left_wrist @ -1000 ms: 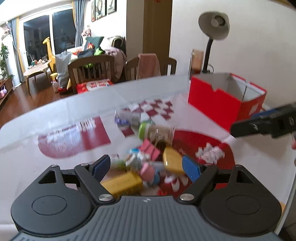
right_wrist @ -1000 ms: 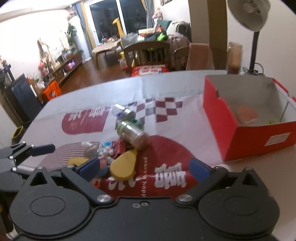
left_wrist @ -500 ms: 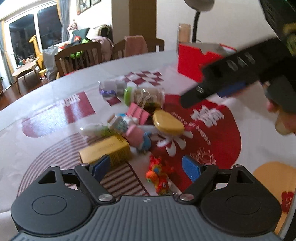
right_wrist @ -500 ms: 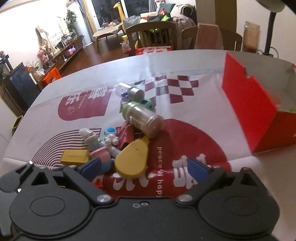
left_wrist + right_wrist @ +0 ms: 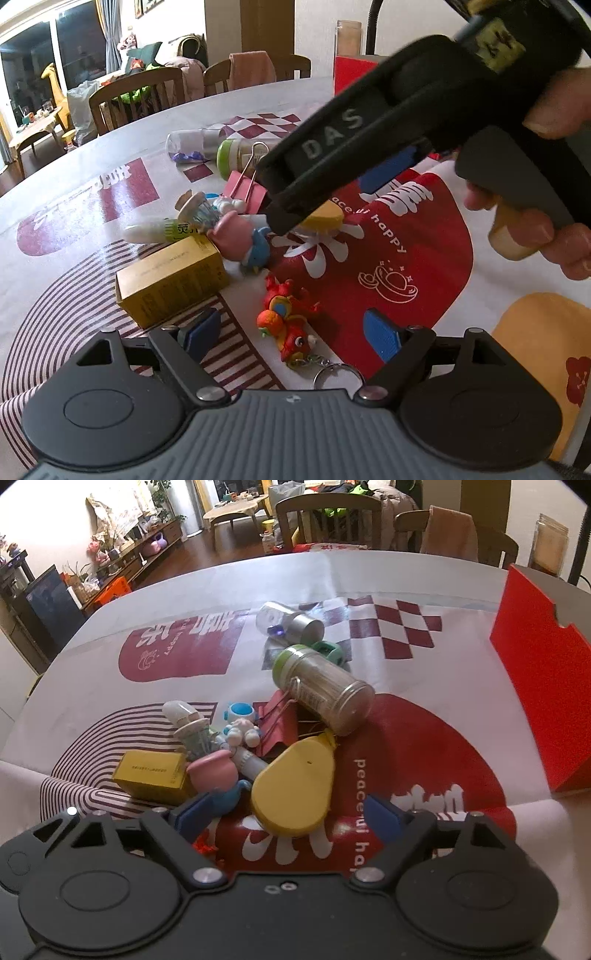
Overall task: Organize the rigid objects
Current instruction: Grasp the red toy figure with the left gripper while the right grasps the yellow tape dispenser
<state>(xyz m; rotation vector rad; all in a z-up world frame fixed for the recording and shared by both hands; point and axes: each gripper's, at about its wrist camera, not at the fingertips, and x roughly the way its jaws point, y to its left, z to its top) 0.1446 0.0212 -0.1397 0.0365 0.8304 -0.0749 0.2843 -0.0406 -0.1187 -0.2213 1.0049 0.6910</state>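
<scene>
Red dragon keychain (image 5: 290, 325) shows only between left claw's (image 5: 291, 334) wide jaws; right claw (image 5: 286, 818) narrowing, empty.

Warm indoor light, soft shadows, glare on the tablecloth (image 5: 92, 206); both fisheye views are sharp, edges strongly curved

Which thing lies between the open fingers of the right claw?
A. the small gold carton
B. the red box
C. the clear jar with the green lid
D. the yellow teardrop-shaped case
D: in the right wrist view the yellow teardrop-shaped case lies between the right claw's blue pads, which do not press on it.
</scene>
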